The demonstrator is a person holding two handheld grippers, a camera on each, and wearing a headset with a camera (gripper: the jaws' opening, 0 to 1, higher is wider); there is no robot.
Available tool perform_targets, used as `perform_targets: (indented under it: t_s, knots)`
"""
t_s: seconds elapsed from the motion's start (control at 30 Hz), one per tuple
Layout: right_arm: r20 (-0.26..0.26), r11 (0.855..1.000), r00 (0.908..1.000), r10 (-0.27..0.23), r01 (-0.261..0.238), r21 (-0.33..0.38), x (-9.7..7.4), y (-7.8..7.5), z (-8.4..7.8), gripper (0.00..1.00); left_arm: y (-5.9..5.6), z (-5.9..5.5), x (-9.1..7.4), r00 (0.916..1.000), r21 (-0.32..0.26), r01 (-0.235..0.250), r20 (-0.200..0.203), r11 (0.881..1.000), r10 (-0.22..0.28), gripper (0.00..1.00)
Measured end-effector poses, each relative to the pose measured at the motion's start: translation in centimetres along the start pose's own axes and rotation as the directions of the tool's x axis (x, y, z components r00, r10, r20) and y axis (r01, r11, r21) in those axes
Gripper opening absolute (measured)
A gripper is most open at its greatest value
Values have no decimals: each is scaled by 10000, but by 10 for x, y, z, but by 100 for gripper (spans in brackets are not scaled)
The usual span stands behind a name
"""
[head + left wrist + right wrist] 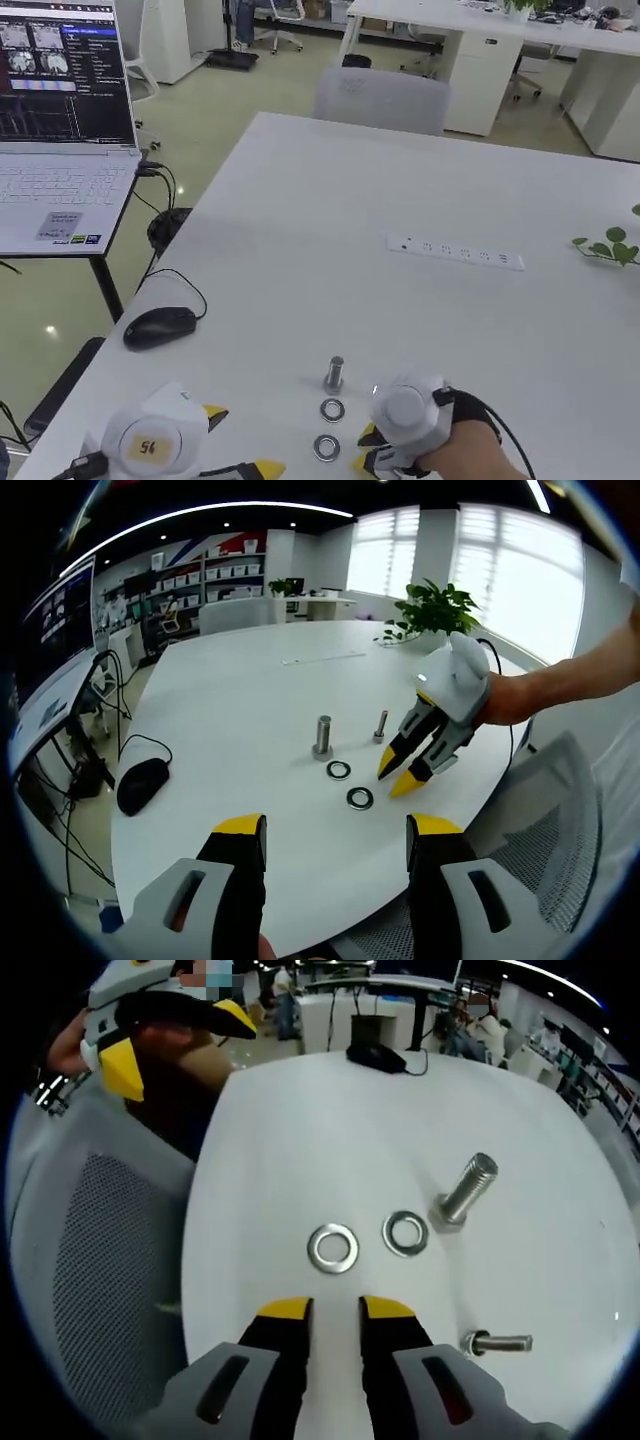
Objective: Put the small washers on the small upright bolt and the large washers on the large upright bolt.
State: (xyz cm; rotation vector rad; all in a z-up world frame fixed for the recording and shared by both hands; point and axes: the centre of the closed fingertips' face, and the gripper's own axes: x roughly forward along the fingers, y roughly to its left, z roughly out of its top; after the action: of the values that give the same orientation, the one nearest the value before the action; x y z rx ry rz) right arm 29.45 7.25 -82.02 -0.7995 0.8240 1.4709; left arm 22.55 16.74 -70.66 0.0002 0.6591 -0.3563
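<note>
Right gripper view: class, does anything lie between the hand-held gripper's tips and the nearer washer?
Nothing visible does. Bare white tabletop alone separates the right hand-held gripper from the nearer washer; the other washer sits aside, by the large bolt.

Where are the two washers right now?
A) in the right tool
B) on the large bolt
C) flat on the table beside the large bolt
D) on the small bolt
C: the nearer washer and the farther washer lie flat on the table beside the large bolt.
</note>
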Motion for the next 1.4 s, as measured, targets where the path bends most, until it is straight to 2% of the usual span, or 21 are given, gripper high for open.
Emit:
perform_targets:
  t_s: [0.43, 0.53, 0.87, 1.0, 1.17, 1.4]
  knots:
    - [-162, 9971, 9995, 264, -275, -709, 18, -1, 20, 29, 2, 1, -2, 10000, -36, -13, 93, 10000, 13, 56]
    - [-222, 9914, 9994, 280, -306, -1270, 20, -1, 24, 28, 2, 1, -3, 9999, -58, 1, 107, 10000, 0, 56]
    - [-577, 9769, 9963, 636, -740, -2006, 19, 1, 22, 30, 7, 6, 0, 9997, -64, 19, 255, 10000, -17, 56]
    - [-371, 9777, 9975, 599, -661, -1993, 21, 0, 25, 25, 6, 9, 2, 9995, -57, 75, 304, 10000, -73, 56]
    - [-489, 9785, 9971, 585, -670, -1949, 20, 1, 25, 24, 5, 12, 3, 9994, -31, 102, 337, 9999, -101, 56]
    - [-659, 9764, 9969, 424, -554, -2088, 16, 1, 18, 23, 10, 11, 0, 9993, -164, -63, 364, 9998, 69, 55]
